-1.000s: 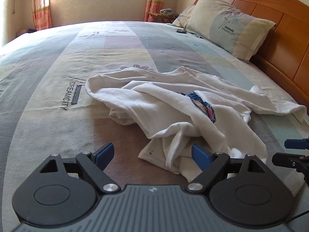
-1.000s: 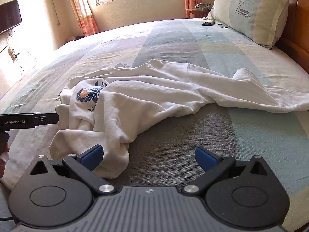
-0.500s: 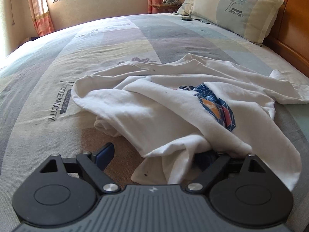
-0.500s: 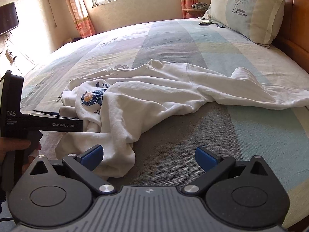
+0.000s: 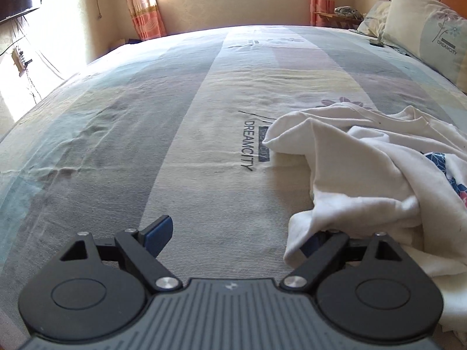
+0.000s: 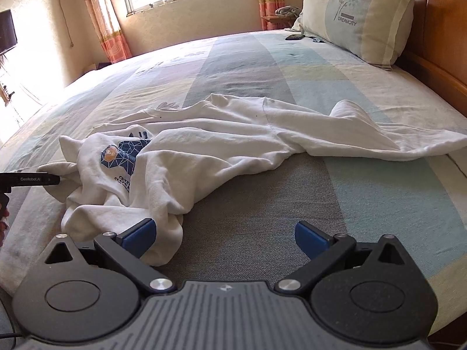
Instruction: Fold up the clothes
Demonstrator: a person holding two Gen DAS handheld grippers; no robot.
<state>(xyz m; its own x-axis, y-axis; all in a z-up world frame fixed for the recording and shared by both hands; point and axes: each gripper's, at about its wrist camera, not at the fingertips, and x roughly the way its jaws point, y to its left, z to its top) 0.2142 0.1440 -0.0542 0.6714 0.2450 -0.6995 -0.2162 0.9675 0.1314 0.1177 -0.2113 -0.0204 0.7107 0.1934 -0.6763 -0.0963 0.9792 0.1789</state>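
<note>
A crumpled white long-sleeved shirt (image 6: 204, 151) with a blue geometric print (image 6: 125, 154) lies across the bed. In the left wrist view the shirt (image 5: 364, 175) fills the right side. My left gripper (image 5: 236, 239) is open at the shirt's left edge. A fold of cloth drapes over its right finger and hides the pad, while the left pad (image 5: 159, 234) is bare above the bedspread. In the right wrist view, one finger (image 6: 35, 179) of the left gripper touches the shirt's left edge. My right gripper (image 6: 224, 236) is open, with the shirt's near bunch beside its left pad (image 6: 138, 234).
The striped bedspread (image 5: 146, 145) stretches left and far towards the window and curtains. A pillow (image 6: 359, 17) leans on the wooden headboard (image 6: 443, 43) at the far right, with a dark phone (image 6: 294, 37) beside it. The bed's near edge runs just below both grippers.
The left gripper has swung to the left, so the shirt has gone from the middle of its view to the right, with cloth over its right finger. The right gripper has stayed put.
</note>
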